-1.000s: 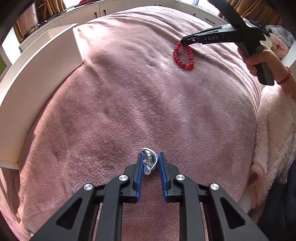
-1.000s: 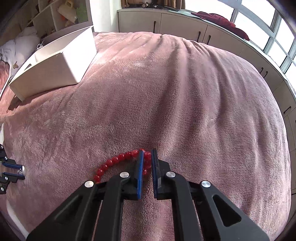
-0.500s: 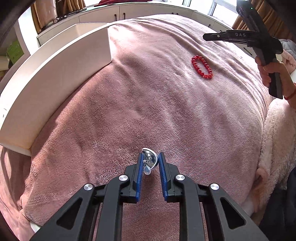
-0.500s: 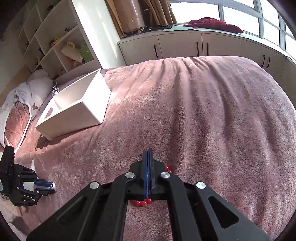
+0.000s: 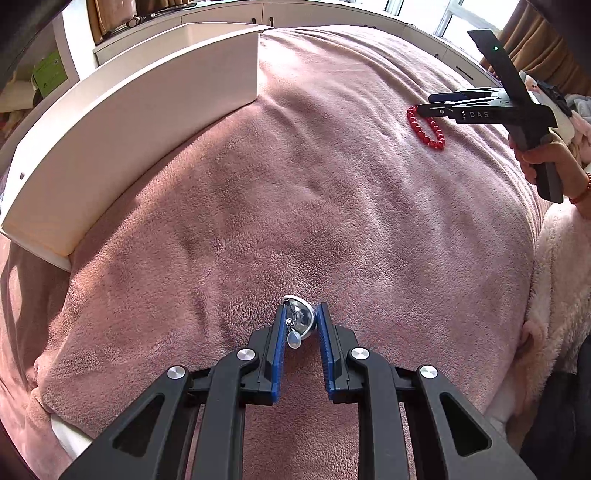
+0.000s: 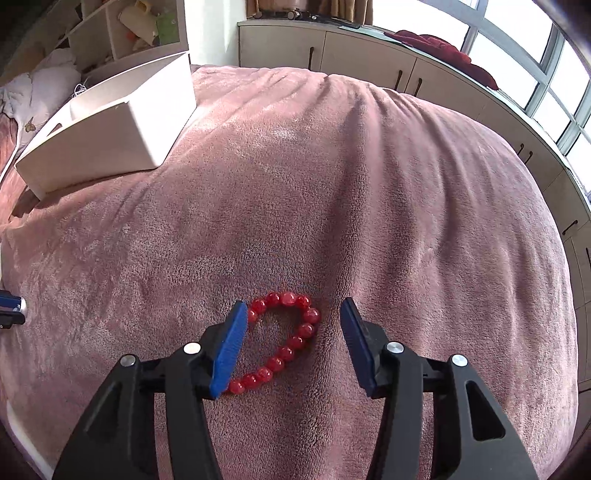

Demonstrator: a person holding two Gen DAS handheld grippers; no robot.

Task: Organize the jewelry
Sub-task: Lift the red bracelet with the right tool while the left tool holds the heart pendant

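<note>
My left gripper (image 5: 300,312) is shut on a silver ring-like piece with a small pale drop pendant (image 5: 300,321), held above the pink blanket. A red bead bracelet (image 6: 286,338) lies on the blanket between the open blue pads of my right gripper (image 6: 291,314); its left end is hidden behind the left pad. In the left wrist view the bracelet (image 5: 424,127) lies far right, under the right gripper (image 5: 436,103). A white open box (image 5: 140,110) stands at the left; it also shows in the right wrist view (image 6: 110,129).
The pink blanket (image 6: 332,184) covers the whole bed. White cabinets (image 6: 369,62) and windows run behind the bed. Shelves (image 6: 122,33) stand at the back left. A fluffy white cloth (image 5: 561,266) lies at the bed's right edge.
My right gripper, shut above the bracelet half a second ago, has opened wide and come down around it. My left gripper has swung toward the white box, still holding the silver piece.
</note>
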